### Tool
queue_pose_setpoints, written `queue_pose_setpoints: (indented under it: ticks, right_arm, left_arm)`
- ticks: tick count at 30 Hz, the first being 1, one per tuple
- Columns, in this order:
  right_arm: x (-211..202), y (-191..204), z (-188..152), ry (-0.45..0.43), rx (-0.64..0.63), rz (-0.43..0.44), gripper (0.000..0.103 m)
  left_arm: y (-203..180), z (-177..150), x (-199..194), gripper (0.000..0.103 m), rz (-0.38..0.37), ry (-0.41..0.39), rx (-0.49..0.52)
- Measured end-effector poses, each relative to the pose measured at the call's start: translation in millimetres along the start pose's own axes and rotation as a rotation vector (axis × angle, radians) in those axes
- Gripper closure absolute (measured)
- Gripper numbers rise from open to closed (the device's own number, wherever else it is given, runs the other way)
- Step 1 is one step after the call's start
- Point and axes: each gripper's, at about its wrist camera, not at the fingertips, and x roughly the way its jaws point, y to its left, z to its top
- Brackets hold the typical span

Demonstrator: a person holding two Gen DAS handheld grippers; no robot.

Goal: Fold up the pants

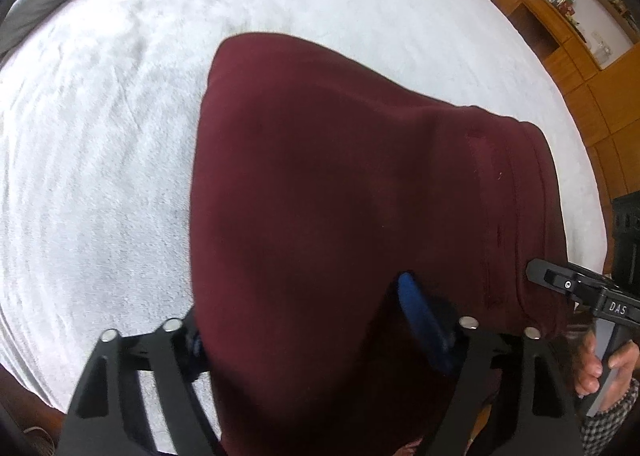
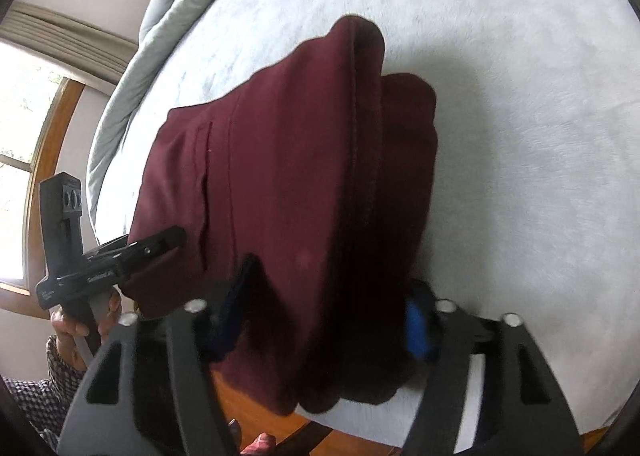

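Note:
The maroon pants (image 1: 340, 183) lie folded into a thick stack on a white fleecy bed cover (image 1: 100, 135), with the waistband on the right in the left wrist view. My left gripper (image 1: 308, 332) is shut on the stack's near end, its blue pads (image 1: 420, 320) pressing the cloth from both sides. My right gripper (image 2: 326, 316) likewise pinches the pants (image 2: 300, 175) near their folded edge, blue pads (image 2: 416, 328) against the fabric. The near end of the pants hangs past the bed's edge. Each view shows a finger of the other gripper (image 1: 552, 278) (image 2: 160, 244) at the waistband corner.
A crumpled grey duvet (image 2: 168, 15) lies along the far side of the bed cover (image 2: 520, 95). Wooden cabinets and shelves (image 1: 560, 55) stand beyond the bed, and a window (image 2: 20, 135) is at the left. A person's hands (image 1: 592, 368) (image 2: 68, 328) grip the handles. Wood floor (image 2: 248, 408) shows below.

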Motion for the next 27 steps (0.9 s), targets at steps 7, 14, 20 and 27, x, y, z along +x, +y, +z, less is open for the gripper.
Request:
queue_pose_setpoints:
  ticks: [7, 14, 20, 27]
  right_arm:
    - [-16, 5, -7, -0.048, 0.000, 0.004, 0.061]
    - [-32, 18, -7, -0.075, -0.027, 0.022, 0.067]
    - [-46, 32, -2, -0.101, -0.053, 0.039, 0.068]
    - [-62, 46, 16, -0.149, -0.088, 0.044, 0.069]
  left_arm:
    - [-3, -4, -10, 0.051, 0.021, -0.053, 0.003]
    - [-4, -9, -21, 0.066, 0.013, -0.107, 0.014]
    - [-10, -10, -35, 0.068, -0.014, -0.150, 0.015]
    - [-12, 9, -48, 0.068, -0.042, -0.201, 0.013]
